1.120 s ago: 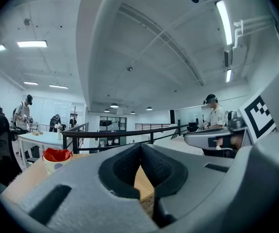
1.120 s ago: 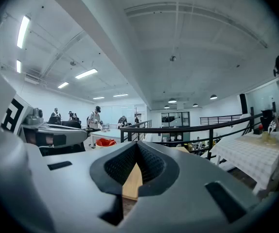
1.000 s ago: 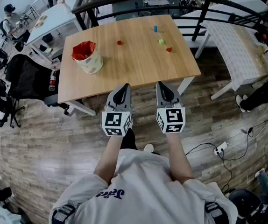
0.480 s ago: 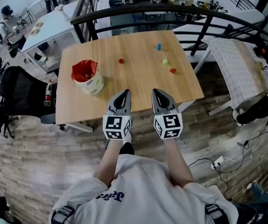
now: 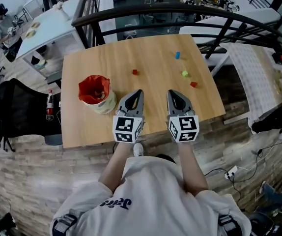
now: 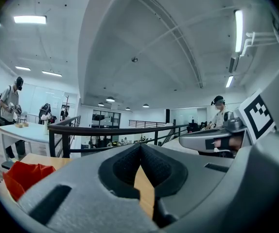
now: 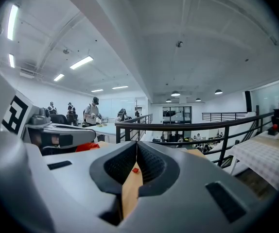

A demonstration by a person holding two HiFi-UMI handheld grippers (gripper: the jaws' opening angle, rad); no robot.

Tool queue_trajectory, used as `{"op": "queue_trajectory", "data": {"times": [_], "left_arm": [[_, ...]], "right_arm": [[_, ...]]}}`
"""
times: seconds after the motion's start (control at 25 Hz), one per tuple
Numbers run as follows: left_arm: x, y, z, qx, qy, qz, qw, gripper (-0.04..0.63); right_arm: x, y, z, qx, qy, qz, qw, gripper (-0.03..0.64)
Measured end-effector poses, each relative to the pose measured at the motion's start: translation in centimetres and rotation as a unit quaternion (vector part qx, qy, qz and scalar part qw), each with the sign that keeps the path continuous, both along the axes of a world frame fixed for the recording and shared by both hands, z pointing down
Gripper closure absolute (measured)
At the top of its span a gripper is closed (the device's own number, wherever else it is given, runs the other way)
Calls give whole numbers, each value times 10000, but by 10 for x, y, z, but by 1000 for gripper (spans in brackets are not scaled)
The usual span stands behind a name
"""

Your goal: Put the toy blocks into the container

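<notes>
Several small toy blocks lie on the wooden table [image 5: 146,127]: a red block [image 5: 135,72], a blue block [image 5: 177,55], a green block [image 5: 184,73] and another red block [image 5: 193,84]. The container [image 5: 97,93], a pale cup lined in red, stands at the table's left. My left gripper [image 5: 139,92] and right gripper [image 5: 171,92] hover side by side over the near part of the table, both shut and holding nothing. The container's red lining [image 6: 25,176] shows at the lower left of the left gripper view. The right gripper view shows a red block [image 7: 135,170] through the slot under its jaws.
A black curved railing [image 5: 146,11] runs behind the table. A white table [image 5: 261,77] stands to the right and a black chair [image 5: 20,107] to the left. People work at a white table [image 5: 42,26] at the far left. A power strip [image 5: 231,173] and cables lie on the floor.
The person has stepped toward the table; both grippers moved from in front of its near edge to over the tabletop. Both jaws stayed shut.
</notes>
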State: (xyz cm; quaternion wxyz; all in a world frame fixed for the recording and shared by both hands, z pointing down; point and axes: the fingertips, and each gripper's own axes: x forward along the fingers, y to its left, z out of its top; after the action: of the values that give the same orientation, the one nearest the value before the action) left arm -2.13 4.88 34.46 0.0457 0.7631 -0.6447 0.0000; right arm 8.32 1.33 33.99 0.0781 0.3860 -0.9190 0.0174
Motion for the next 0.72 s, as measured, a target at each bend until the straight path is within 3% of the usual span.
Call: {"op": "queue_trajectory", "data": {"times": [0.2, 0.4, 0.52, 0.72], "left_arm": [[-26, -34, 33, -292, -46, 129, 9995, 582], [-47, -67, 65, -598, 2, 24, 9982, 582], [-59, -85, 86, -853, 95, -191, 9961, 582], [-77, -113, 111, -1031, 282, -499, 9930, 582]], "right_arm": [[-32, -37, 34, -159, 330, -337, 9988, 601], [-61, -85, 79, -506, 875, -1155, 9882, 601], [-78, -115, 111, -721, 1288, -1754, 9734, 601], [-113, -156, 160, -722, 2037, -2737, 9372, 601]]}}
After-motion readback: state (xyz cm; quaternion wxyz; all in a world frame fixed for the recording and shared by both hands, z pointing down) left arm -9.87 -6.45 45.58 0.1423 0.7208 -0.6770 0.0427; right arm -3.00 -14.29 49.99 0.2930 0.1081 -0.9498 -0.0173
